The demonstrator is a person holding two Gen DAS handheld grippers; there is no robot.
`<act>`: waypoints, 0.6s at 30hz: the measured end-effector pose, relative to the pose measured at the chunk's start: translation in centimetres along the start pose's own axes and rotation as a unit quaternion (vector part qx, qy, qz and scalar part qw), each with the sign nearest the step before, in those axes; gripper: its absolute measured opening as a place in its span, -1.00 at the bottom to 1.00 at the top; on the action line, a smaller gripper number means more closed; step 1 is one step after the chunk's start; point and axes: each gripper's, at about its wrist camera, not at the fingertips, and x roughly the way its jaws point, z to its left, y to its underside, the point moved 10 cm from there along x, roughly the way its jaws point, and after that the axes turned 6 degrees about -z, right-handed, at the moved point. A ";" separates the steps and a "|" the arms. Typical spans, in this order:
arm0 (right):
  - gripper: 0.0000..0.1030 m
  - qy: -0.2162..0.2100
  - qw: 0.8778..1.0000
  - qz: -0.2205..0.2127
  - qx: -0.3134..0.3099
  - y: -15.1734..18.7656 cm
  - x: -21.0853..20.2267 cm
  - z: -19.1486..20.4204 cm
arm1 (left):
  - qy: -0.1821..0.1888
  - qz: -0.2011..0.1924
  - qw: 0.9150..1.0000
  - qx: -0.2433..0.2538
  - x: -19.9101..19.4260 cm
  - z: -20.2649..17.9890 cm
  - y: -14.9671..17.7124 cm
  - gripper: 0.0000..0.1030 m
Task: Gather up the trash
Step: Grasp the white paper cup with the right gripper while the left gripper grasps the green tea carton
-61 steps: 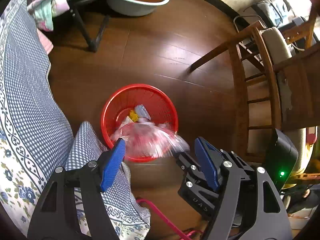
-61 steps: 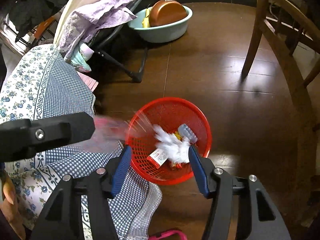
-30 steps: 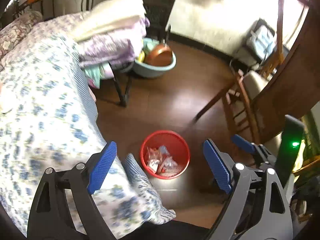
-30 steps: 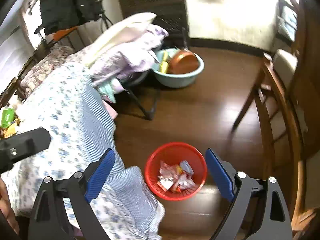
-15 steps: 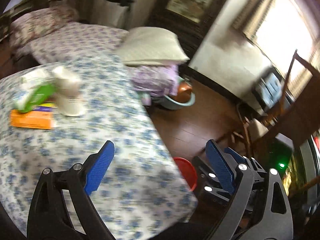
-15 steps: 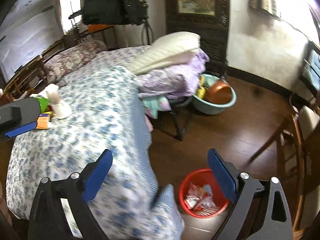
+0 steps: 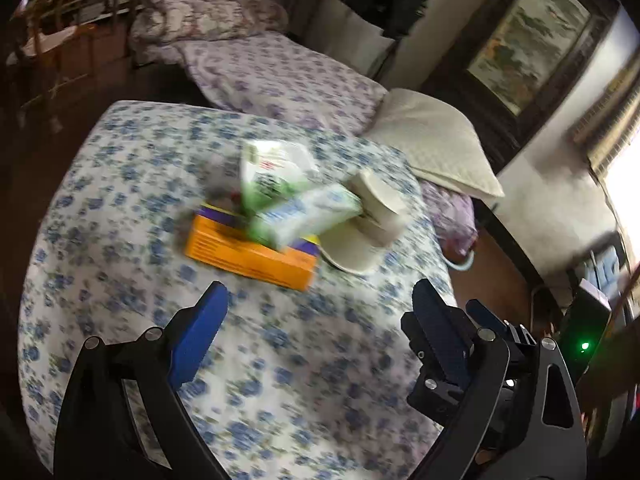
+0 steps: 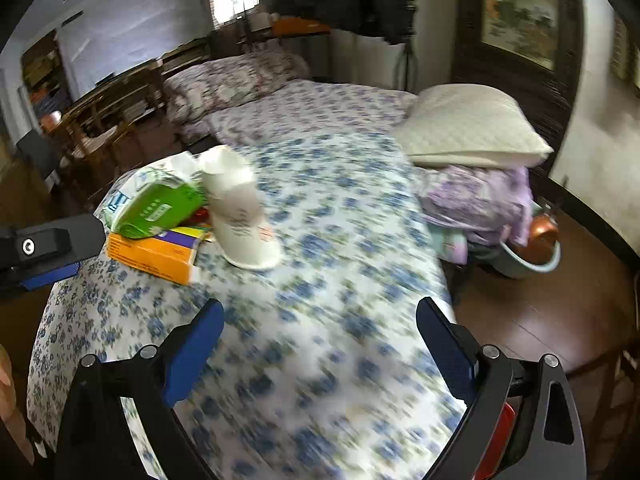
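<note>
Covering the table, a blue-flowered cloth (image 7: 120,184) bears the trash near its far edge: an orange box (image 7: 250,254) under green-and-white packets (image 7: 276,176), with a white paper cup (image 8: 240,216) just beside them; the left gripper (image 7: 320,312) and right gripper (image 8: 320,324) hover over bare cloth, jaws wide, nothing between them

I see the trash grouped on the floral tablecloth (image 7: 120,208): a flat orange box (image 7: 250,254), a green-white packet (image 7: 276,174) and a pale packet (image 7: 306,216) on it, and white paper cups (image 7: 374,220) tipped over just beside them.
</note>
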 end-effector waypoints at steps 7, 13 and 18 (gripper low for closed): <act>0.83 -0.014 0.999 0.001 -0.031 -1.9 2.9 2.6 | -0.025 -0.007 0.999 -0.035 0.0 3.5 -1.3 0.75; 0.63 -0.021 0.998 0.005 -0.056 -3.5 5.1 4.2 | -0.043 0.005 0.998 -0.037 1.1 4.6 -1.2 0.75; -0.10 -0.041 0.997 0.030 -0.059 -4.0 6.4 5.4 | -0.056 0.008 0.998 -0.031 1.7 5.0 -1.2 0.75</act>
